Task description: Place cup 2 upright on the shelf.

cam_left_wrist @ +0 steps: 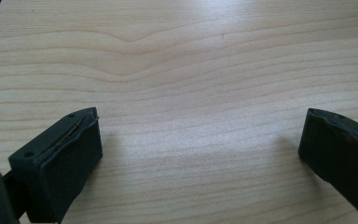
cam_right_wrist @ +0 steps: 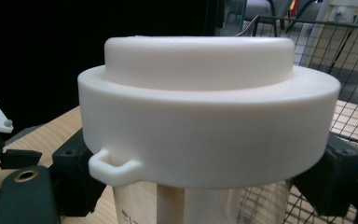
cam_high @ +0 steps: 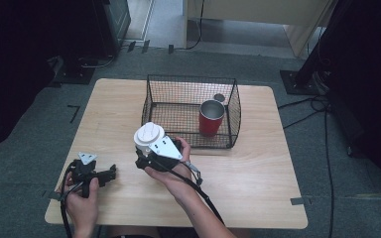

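Right gripper (cam_high: pixel 146 148) lifts a white-lidded clear container (cam_right_wrist: pixel 205 121)

Its fingers are clamped on the container at frame centre; left gripper (cam_left_wrist: pixel 200 149), fingers apart, rests on the worktop (cam_left_wrist: pixel 191 60) lower left.

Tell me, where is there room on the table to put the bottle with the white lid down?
Bare wood lies on the table right of the right gripper, in front of the wire basket. Inside the basket, the left half is free; the red cup fills its right corner. It is crowded between the left gripper and the white-lidded bottle.

Light wooden table (cam_high: pixel 258 173), grey carpet floor (cam_high: pixel 25 168), dark surroundings
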A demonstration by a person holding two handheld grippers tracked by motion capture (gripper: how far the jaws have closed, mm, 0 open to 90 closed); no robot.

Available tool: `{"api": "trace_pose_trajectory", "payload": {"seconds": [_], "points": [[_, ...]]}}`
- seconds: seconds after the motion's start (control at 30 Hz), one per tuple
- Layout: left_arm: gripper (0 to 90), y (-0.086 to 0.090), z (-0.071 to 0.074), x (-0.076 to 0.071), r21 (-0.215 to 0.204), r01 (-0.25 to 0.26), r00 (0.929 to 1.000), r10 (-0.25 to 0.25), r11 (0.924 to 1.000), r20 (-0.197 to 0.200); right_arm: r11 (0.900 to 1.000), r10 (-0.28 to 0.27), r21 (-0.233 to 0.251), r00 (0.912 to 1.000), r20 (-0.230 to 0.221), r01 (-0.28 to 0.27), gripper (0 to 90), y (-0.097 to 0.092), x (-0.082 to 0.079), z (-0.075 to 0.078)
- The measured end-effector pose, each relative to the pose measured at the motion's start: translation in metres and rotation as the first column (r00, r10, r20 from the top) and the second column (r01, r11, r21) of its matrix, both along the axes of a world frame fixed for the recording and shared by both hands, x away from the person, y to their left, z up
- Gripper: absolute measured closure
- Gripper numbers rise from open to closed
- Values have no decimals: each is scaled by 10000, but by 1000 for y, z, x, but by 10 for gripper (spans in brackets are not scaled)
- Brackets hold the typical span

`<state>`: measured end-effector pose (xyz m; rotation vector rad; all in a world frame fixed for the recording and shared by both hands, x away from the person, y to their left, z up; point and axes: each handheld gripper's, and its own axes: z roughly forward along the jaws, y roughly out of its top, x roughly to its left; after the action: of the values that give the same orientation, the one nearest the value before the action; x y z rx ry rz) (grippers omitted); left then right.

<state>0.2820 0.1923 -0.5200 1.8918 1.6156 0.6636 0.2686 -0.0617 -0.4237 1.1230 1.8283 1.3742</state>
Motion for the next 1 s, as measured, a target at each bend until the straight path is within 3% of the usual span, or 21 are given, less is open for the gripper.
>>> {"api": "trace_pose_trajectory", "payload": {"seconds": [0.47, 1.0], "points": [[0, 0, 0, 0, 4, 2, 10000, -2, 10000, -18, 9992, -134, 394, 9972, 738, 106, 158, -13, -3, 24], [0, 0, 0, 0, 0, 0, 10000, 0, 10000, -15, 9945, -562, 962, 9871, 1497, 420, 158, -23, 3, 54]]}}
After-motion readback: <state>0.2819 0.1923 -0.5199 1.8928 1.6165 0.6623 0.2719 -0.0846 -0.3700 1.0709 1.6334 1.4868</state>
